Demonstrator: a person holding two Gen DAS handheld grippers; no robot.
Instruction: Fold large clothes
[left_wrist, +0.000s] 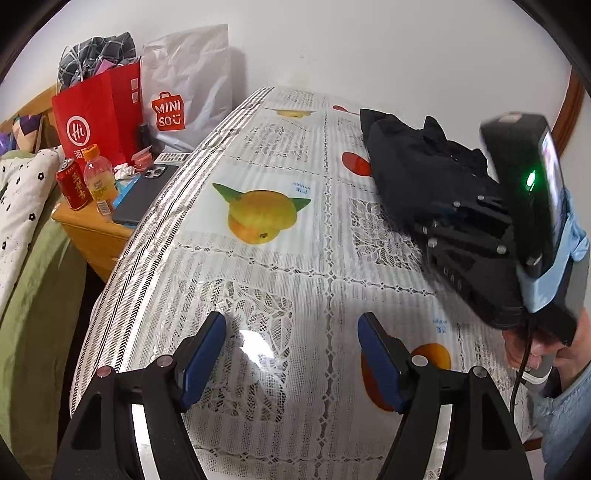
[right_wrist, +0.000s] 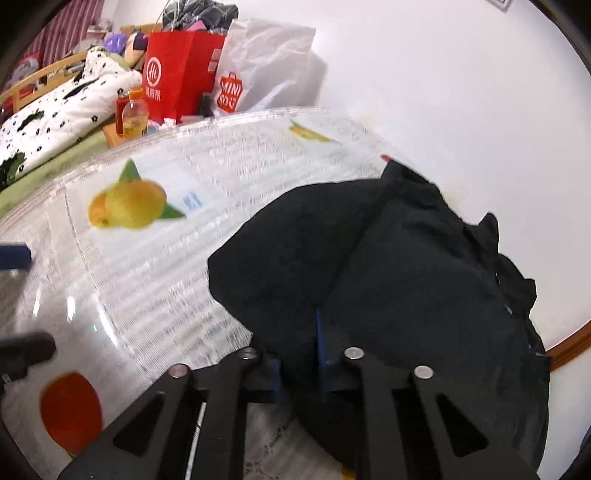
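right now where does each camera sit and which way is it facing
Left wrist: on the left tongs, angled down over the fruit-print tablecloth; its own open blue-padded fingers show, plus the right tongs' body and the person's hand.
Right wrist: on the right tongs, angled down at the black garment, shut on its near fold.
Shared: garment, tablecloth, red bag, white Miniso bag, orange bottle.

A plain white wall (left_wrist: 369, 44) backs the table (left_wrist: 280, 266). Beyond the table's left edge stand a wooden nightstand (left_wrist: 92, 236) and a bed (left_wrist: 33, 288) with green bedding.
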